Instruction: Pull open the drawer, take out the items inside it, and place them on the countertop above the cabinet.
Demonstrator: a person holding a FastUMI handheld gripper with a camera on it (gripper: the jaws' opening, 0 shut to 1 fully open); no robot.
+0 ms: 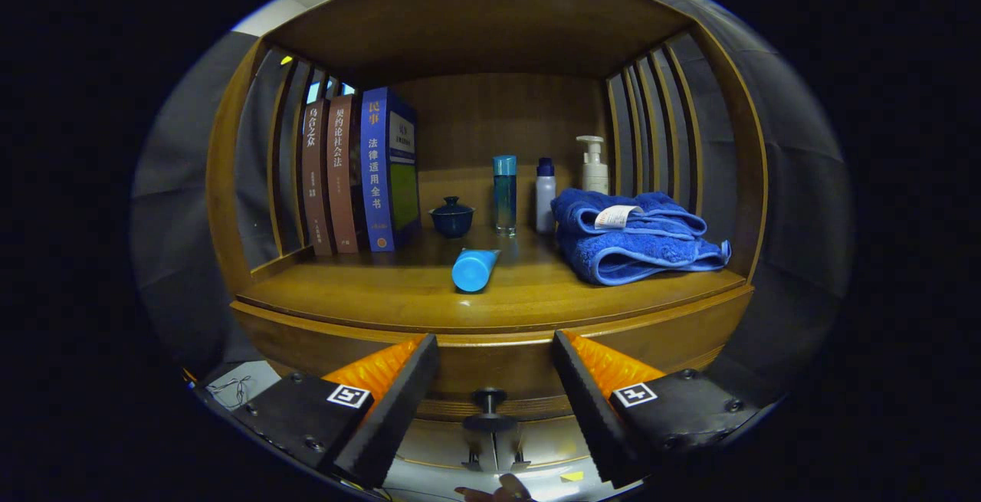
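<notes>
My gripper (497, 364) stands open in front of the wooden cabinet, its two black fingers (398, 402) with orange backs spread wide. Between them and slightly lower sits the dark round drawer knob (489, 402) on the drawer front (498, 372). Neither finger touches the knob. The drawer is closed, so its contents are hidden. Just above the fingers lies the wooden countertop (383, 295), with a blue tube (474, 268) lying on its side near the front.
On the countertop stand three books (360, 172) at the left, a small dark lidded cup (452, 217), a teal bottle (504, 194), a white bottle (545, 195), a pump bottle (593, 165) and a folded blue towel (632, 237). Slatted side walls enclose the shelf.
</notes>
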